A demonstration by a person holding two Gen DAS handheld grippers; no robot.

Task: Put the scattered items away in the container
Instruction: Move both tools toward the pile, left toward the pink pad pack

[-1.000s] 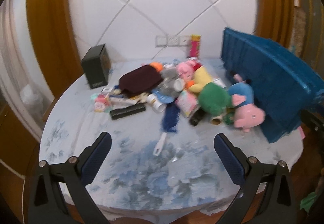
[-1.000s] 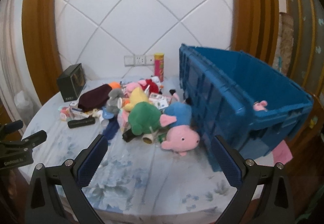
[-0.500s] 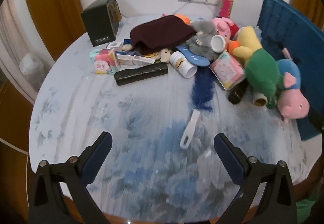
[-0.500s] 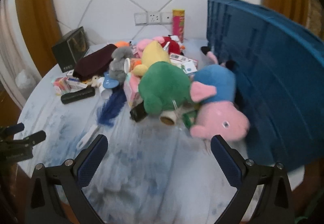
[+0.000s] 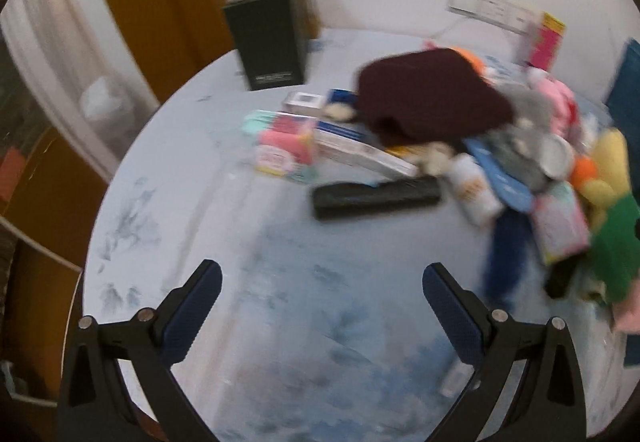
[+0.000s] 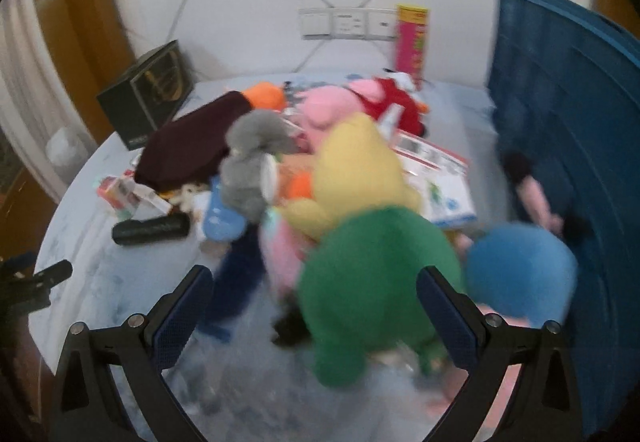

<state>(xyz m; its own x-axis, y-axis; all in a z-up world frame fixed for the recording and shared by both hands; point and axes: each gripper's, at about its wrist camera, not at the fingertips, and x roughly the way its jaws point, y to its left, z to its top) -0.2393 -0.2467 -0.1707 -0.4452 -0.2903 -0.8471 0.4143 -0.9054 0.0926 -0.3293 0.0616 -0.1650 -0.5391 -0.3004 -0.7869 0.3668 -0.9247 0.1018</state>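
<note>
now your right gripper (image 6: 310, 302) is spread wide and holds nothing, with the green plush (image 6: 376, 282) sitting low in the middle of its frame, right between the two fingers and partly over the right one. that is the relation to mind: the plush lies straight ahead of this gripper, its long axis running from lower left up toward the yellow plush (image 6: 356, 174) behind it, roughly along your line of approach, so the jaws would close across its width. the blue bin (image 6: 568, 146) stands along the right edge of the same frame, just beside the blue plush (image 6: 520, 270), so the right hand looks the nearer one for both the pick and the drop. your left gripper (image 5: 322, 290) is also wide and empty, over bare cloth; the black case (image 5: 376, 196) lies above it in mid-frame, its length running left to right across your fingers, well apart from them. both views are blurred, so whether anything touches yet i cannot tell.
</note>
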